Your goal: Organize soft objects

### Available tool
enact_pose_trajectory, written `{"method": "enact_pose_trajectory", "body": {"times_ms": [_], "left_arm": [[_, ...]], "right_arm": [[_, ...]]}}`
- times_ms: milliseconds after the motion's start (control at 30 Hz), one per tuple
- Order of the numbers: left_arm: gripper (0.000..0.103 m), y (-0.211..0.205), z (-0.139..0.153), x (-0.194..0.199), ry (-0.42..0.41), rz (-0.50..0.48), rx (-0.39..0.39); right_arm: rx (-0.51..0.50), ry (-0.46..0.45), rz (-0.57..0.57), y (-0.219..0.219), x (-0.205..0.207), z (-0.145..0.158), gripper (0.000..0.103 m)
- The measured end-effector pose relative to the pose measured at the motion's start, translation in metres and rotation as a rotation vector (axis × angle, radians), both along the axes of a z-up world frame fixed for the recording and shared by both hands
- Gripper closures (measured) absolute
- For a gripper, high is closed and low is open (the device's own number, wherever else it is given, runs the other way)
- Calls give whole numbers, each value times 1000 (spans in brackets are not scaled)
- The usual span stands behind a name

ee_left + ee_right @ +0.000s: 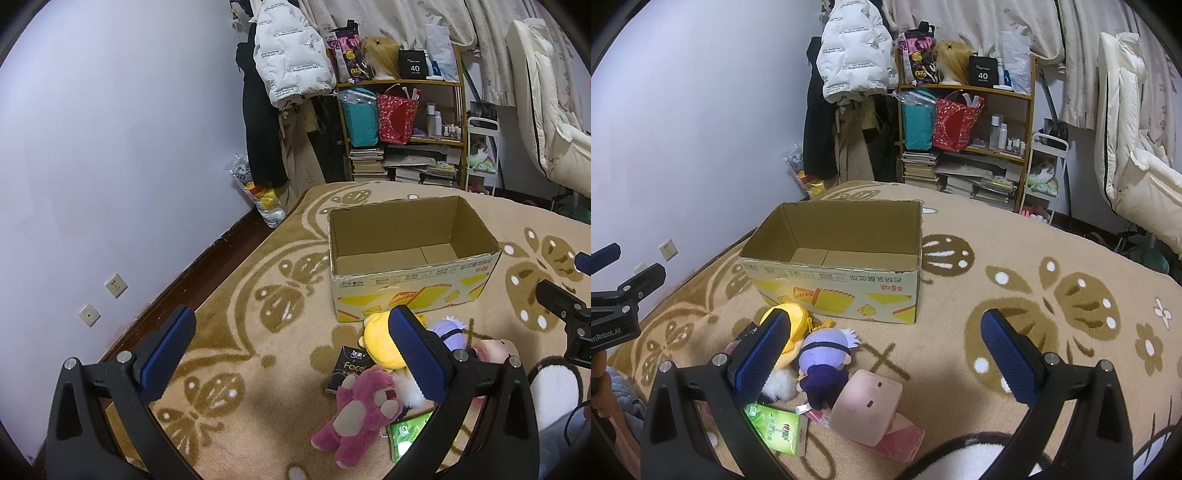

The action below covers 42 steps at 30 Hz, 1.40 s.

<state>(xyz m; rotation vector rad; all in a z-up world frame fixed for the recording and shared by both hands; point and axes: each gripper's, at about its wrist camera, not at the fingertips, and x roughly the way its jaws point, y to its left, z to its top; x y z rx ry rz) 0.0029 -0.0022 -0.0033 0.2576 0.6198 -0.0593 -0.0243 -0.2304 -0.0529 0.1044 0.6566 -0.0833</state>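
Hovering over a beige butterfly-patterned carpet (1015,240), both grippers are spread wide with nothing between their blue pads.

Lilac wall (110,147), hung coats, a cluttered bamboo shelf (964,122) and pale curtains ring the room. An open cardboard box (410,254) sits on the carpet with nothing visible inside; just before it lies a heap of soft things: a magenta plush bear (354,413), a yellow plush pouch (792,325), a purple-haired doll (823,365), a pink pig cushion (868,404) and tissue packs. Left gripper (291,354) hangs left of the heap, right gripper (886,356) above its right edge.
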Motion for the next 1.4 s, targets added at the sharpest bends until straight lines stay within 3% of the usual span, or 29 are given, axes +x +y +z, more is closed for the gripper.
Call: {"method": "enact_pose_trajectory", "body": {"times_ms": [1400], "left_arm": [[0,0,-4,1,9,-3,2]], "right_arm": [[-24,20,14,12,1,-3,0]]}}
